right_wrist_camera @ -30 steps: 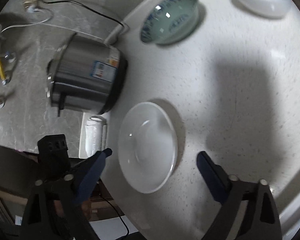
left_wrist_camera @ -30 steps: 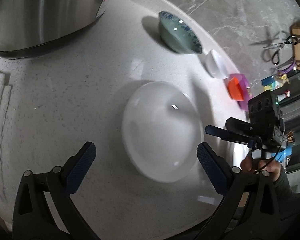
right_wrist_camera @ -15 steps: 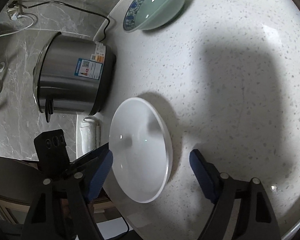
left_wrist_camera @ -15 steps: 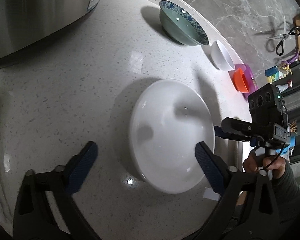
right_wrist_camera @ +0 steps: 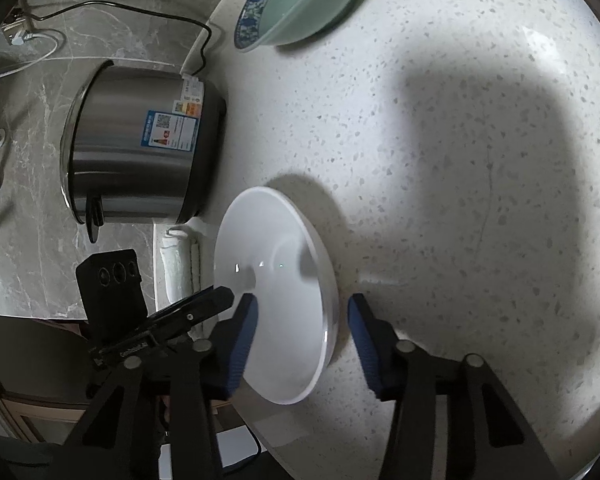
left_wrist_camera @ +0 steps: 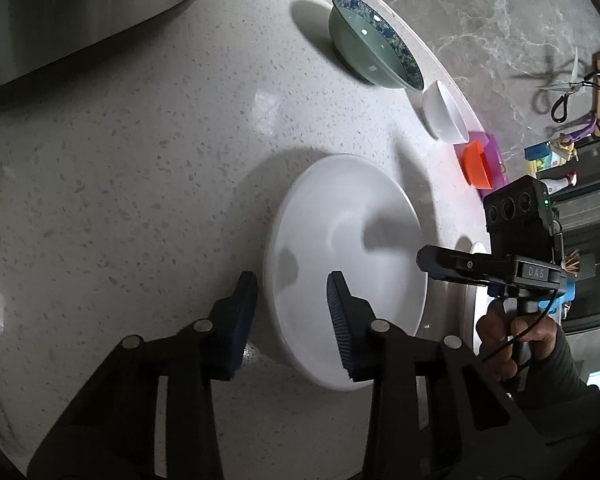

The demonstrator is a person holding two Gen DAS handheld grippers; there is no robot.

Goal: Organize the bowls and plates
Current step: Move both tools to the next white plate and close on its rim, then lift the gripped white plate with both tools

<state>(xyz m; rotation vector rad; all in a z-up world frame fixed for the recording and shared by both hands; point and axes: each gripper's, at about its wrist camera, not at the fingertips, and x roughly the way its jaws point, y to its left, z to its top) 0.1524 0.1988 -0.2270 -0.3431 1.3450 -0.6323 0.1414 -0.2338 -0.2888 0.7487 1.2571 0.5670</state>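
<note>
The white plate (left_wrist_camera: 346, 272) lies flat near the desk's (left_wrist_camera: 140, 160) front edge, empty. Both grippers straddle opposite rims: left gripper (left_wrist_camera: 292, 300) and right gripper (right_wrist_camera: 300, 328) each have 1 finger inside, 1 outside, jaws closing, not yet pinching. The green bowl (left_wrist_camera: 374, 56) at the back edge is empty too.

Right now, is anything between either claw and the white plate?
Nothing visible. The left claw and right claw each straddle opposite edges of the white plate, closing on its rim, with only bare counter around.
</note>
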